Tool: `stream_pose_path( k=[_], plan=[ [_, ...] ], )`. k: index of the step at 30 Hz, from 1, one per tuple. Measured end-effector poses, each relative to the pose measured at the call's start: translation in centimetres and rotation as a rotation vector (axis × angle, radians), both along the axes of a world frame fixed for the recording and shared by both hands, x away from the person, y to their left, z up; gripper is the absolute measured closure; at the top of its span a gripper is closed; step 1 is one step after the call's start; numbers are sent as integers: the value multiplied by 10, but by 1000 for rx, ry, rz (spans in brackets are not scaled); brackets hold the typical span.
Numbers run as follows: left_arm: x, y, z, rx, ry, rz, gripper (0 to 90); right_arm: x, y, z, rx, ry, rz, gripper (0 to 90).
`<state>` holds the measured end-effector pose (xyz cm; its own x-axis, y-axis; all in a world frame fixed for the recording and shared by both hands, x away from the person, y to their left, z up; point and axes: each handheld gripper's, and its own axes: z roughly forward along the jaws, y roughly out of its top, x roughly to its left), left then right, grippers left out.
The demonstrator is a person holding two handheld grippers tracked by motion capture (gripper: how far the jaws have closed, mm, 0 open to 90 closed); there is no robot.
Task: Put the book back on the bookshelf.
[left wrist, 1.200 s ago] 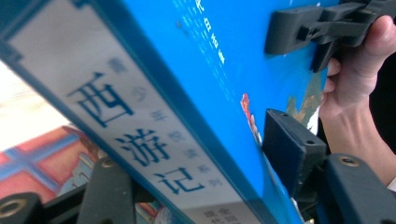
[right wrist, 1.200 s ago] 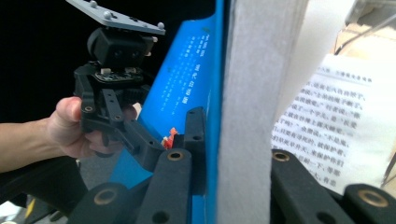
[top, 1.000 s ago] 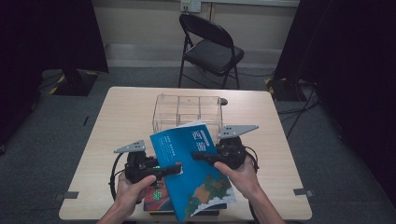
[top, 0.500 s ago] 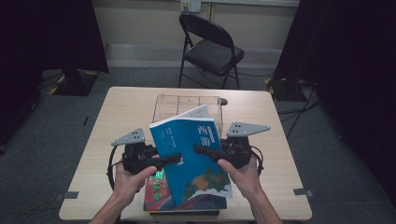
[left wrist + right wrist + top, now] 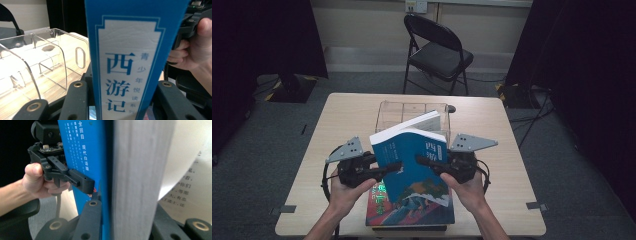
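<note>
Blue paperback is held up off the desk, tilted, between both tongs. Left tongs clamped on its spine edge; left gripper view has the spine sitting between the two jaws. Right tongs clamped on the page-block edge, jaws either side of the pages, front cover bulging open. Clear plastic organizer sits just beyond the tongs. A second book lies flat below them, near the desk's front edge.
</note>
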<state>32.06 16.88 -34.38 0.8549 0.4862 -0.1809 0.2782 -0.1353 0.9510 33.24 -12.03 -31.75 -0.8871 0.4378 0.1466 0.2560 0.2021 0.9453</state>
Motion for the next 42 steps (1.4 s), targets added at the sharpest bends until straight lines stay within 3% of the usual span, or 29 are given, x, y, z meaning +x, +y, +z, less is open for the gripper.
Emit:
stream_pose_path(
  k=[7, 11, 14, 16, 18, 20, 24, 27, 29, 31, 36, 42],
  plan=[
    [-4, -7, 0, 6, -28, -7, 601, -4, -8, -5, 19, 2, 20, 780],
    [-3, -12, -1, -18, -8, -19, 552, -12, -9, -7, 12, -19, 26, 781],
    [-9, -15, -2, -17, -40, -16, 569, -15, -12, -7, -2, -25, 31, 772],
    [-13, -16, -3, -8, -63, -29, 593, -16, -14, -7, -22, -32, 23, 719],
    [-16, -15, -4, -7, -73, -24, 598, -17, -19, -7, -26, -48, -16, 628],
    [-16, -16, -3, 1, -75, -26, 601, -18, -27, -5, -22, -56, -48, 591],
    [-17, -16, -3, 4, -74, -27, 602, -19, -36, -3, -20, -68, -75, 552],
    [-18, -16, -3, 8, -73, -23, 604, -18, -46, -2, -34, -89, -145, 525],
    [-18, -16, -2, 16, -76, -22, 604, -15, -52, -3, -11, -83, -152, 513],
    [-18, -16, -2, 11, -71, -21, 604, -9, -55, -6, -27, -71, -149, 485],
    [-20, -16, -1, 29, -82, -23, 605, 4, -49, -21, -17, 16, -87, 392],
    [-21, -19, 1, 47, -82, 2, 605, 7, -49, -19, -34, 25, -84, 438]
  ],
)
